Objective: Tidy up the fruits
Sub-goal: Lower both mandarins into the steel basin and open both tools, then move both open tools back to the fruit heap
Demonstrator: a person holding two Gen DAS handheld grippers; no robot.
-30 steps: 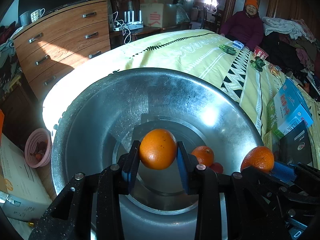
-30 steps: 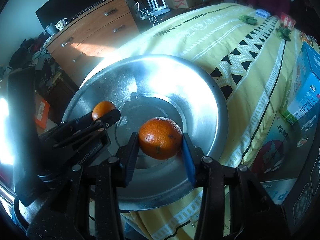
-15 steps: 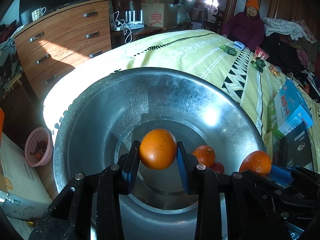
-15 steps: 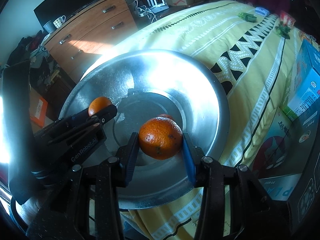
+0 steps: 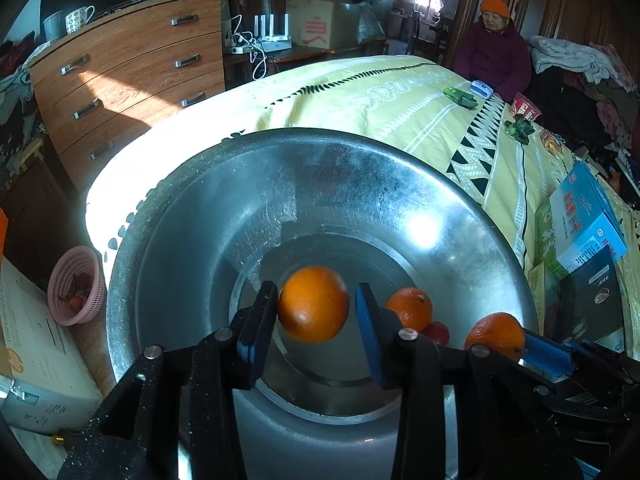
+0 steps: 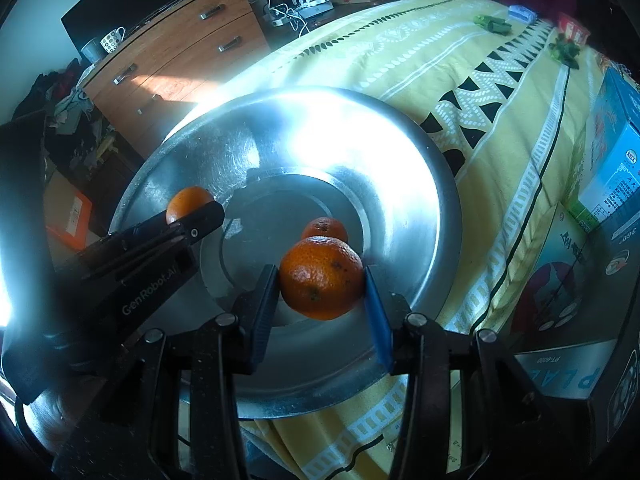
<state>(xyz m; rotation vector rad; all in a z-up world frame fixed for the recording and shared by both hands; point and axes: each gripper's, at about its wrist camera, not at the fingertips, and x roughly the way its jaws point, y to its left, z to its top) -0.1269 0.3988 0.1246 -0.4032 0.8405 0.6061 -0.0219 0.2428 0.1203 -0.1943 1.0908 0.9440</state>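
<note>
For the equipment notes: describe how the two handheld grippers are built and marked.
Both are black, speckled plastic with silver rivets at the linkage joints. The left gripper and the right gripper each have two flat fingers faced with blue ribbed pads. White lettering "GenRobot.AI" runs along the left one's side. No cables or sleeves show.

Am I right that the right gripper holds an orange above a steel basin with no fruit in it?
Not quite: in the right wrist view, the right gripper holds its orange above a steel basin with another orange lying in it.

"GenRobot.AI", seemingly, on left gripper (image 6: 182, 222)
</note>
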